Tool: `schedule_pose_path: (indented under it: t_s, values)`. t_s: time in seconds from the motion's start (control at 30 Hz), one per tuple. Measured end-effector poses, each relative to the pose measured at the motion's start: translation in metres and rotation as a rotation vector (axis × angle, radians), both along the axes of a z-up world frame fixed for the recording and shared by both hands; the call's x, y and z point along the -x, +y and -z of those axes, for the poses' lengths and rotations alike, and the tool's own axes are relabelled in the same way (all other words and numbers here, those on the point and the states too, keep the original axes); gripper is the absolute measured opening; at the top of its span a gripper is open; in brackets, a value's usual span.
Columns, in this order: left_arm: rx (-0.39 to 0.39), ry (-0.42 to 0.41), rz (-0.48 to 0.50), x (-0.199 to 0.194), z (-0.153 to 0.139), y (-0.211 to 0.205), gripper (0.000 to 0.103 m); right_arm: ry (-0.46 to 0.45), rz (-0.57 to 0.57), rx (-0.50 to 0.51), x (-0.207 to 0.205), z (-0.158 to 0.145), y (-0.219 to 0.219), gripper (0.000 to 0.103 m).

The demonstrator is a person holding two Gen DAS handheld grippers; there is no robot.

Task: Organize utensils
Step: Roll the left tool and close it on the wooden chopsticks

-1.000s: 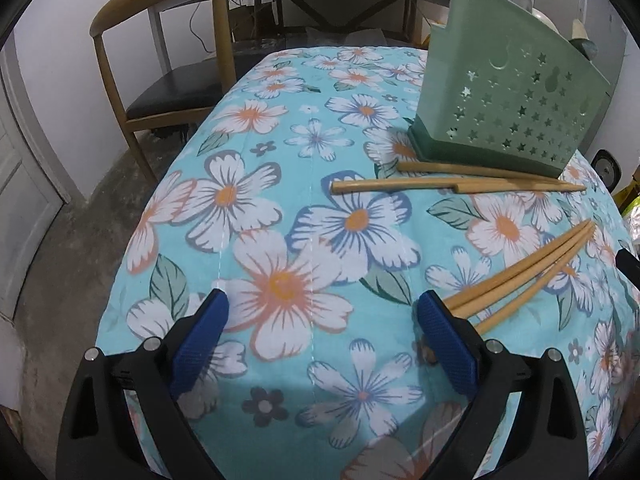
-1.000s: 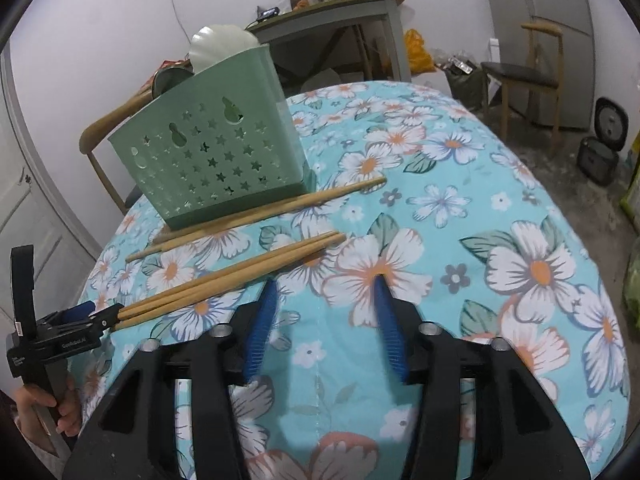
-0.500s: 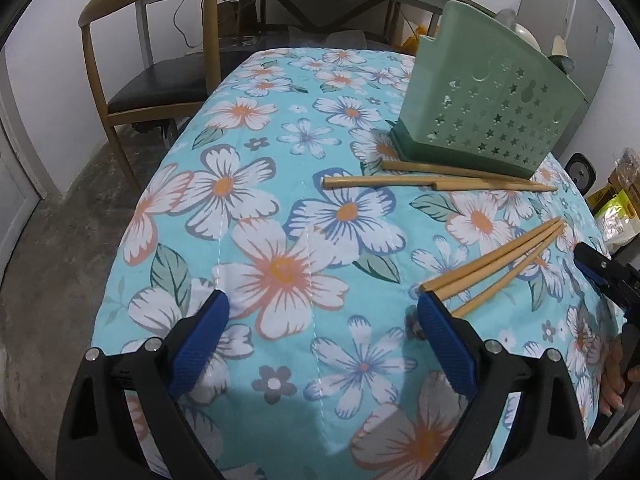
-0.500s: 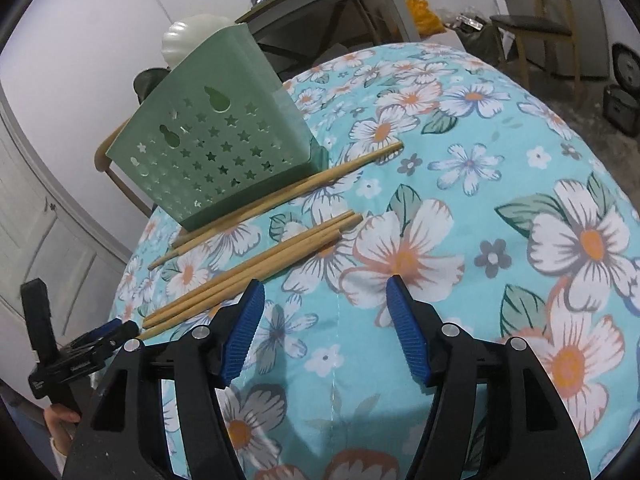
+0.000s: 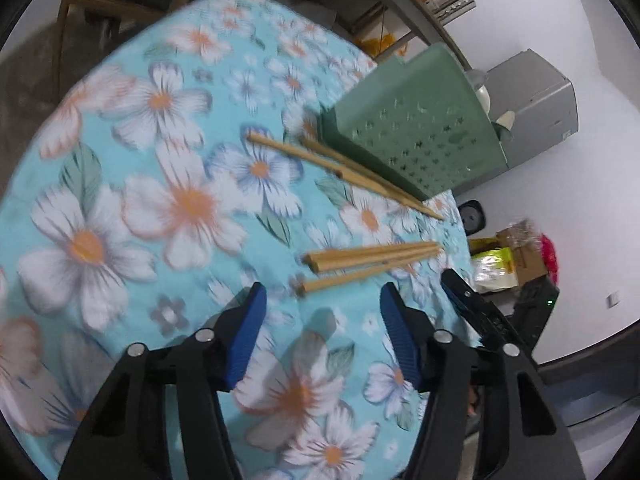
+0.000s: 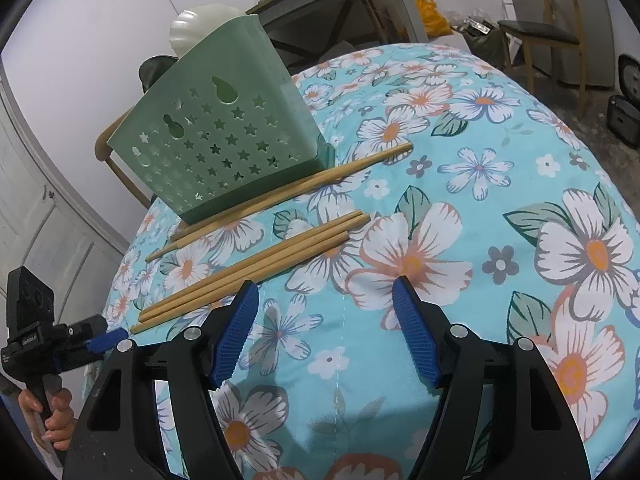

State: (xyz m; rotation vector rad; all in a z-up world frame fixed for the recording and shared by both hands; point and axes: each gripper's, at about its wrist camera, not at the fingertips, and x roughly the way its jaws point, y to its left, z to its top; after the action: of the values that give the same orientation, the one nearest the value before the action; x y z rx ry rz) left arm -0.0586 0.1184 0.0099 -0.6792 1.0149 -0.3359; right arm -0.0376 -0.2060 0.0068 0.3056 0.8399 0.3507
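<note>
Compared with a second ago, the left gripper (image 5: 320, 328) has rolled, so the table now looks tilted in its view, and the three chopsticks that lay beside its right finger now lie just ahead of its tips. Its jaws are closing, with only cloth between them and nothing held. I judge that it is lining up to take this group, so no chopstick is stored yet.

The right gripper (image 6: 325, 330) has hardly moved. It stands released and empty, with the same group of three bamboo chopsticks (image 6: 256, 266) ahead and to its left.

The chopsticks are slim, pale yellow sticks, square at the thick end and tapering to the thin end, with a smooth matt surface. Another pair of bamboo chopsticks (image 6: 288, 194) lies farther ahead, against the foot of the green plastic utensil basket (image 6: 216, 136). The basket has stiff walls that flare upward, pierced with star-shaped and gourd-shaped holes. The turquoise flowered tablecloth (image 6: 460, 208) is soft and thin.
</note>
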Motion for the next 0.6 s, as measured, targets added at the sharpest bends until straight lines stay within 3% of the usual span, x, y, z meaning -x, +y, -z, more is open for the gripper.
schedule_pose_path:
  t_s: [0.13,0.3,0.5,0.53,0.6]
  values:
    - [0.147,0.047,0.008,0.001,0.012,-0.002,0.044,-0.001,0.002,0.018,0.0,0.0,0.002,0.067]
    - [0.254,0.071,-0.093,-0.001,0.026,0.001,0.041,-0.002,0.004,0.025,0.0,0.001,0.005,0.067]
    - [0.19,0.038,-0.147,-0.004,0.021,-0.01,0.038,-0.001,0.003,0.009,0.0,0.0,0.003,0.067]
    - [0.181,0.034,-0.155,-0.004,0.021,-0.008,0.035,-0.001,0.003,0.007,0.0,0.0,0.003,0.067]
    - [0.173,0.033,-0.192,-0.004,0.025,-0.007,0.019,0.0,0.003,0.003,0.001,0.0,0.002,0.067]
